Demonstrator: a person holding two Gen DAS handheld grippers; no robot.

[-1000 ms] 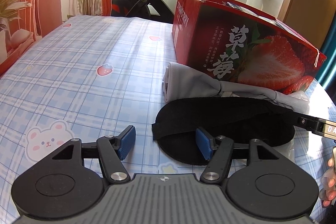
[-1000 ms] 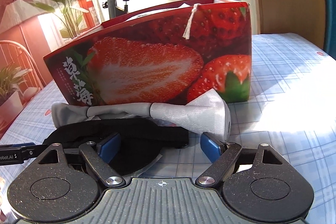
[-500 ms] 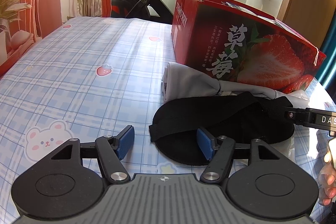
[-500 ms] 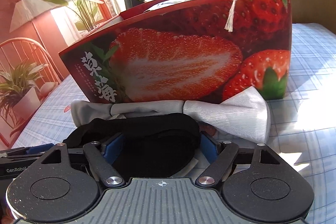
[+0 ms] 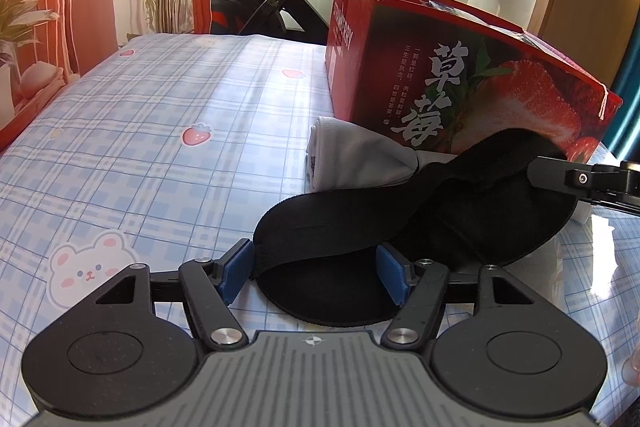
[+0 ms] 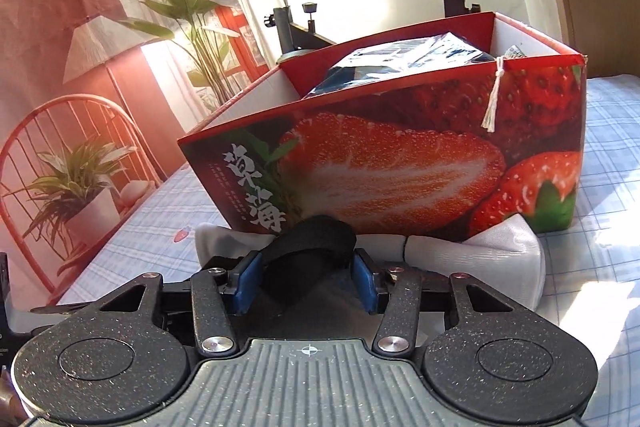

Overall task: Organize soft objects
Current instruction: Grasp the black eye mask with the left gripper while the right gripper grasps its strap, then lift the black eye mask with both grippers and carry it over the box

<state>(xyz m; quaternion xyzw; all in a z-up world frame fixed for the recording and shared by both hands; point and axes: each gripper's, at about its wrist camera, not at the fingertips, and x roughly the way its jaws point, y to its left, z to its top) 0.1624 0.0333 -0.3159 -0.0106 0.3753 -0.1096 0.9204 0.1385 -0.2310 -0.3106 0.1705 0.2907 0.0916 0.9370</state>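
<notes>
Left wrist view: the left hand-held gripper (image 5: 314, 277) is spread over the near end of the black eye mask (image 5: 400, 227) on the bench (image 5: 140, 147).

Right wrist view: the right hand-held gripper (image 6: 306, 281) is closing, pinching the mask's bunched far end (image 6: 310, 251) before the strawberry box (image 6: 400, 167).

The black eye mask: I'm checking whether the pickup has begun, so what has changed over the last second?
The right gripper is closing on the black eye mask and has lifted that end off the tablecloth. The left gripper stayed open around the other end. The grey cloth and strawberry box have not moved.
</notes>
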